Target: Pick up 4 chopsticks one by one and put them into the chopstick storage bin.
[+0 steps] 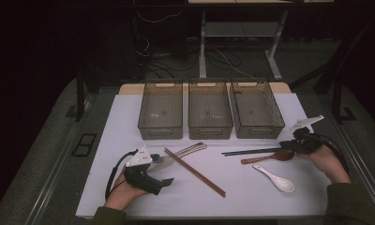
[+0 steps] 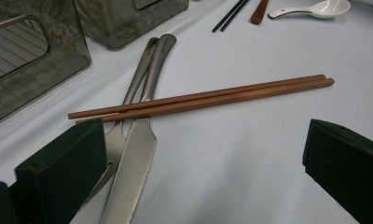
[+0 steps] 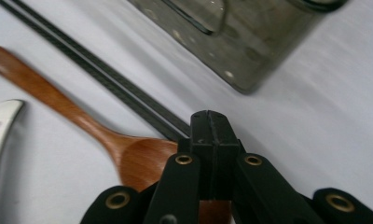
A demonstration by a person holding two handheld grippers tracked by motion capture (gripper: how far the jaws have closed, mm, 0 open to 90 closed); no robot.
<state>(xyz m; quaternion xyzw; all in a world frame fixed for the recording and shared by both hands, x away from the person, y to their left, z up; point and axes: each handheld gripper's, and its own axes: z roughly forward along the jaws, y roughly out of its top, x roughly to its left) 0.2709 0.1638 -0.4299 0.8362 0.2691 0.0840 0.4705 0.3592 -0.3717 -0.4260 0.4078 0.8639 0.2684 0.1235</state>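
Two tiny marks — unreadable — on the knife (image 2: 131,163) handle.

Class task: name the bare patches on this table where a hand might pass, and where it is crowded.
Free: near edge between brown chopsticks and white spoon; the sheet's left strip beside the left bin. Crowded: knife and fork under those chopsticks; black chopsticks beside wooden spoon.
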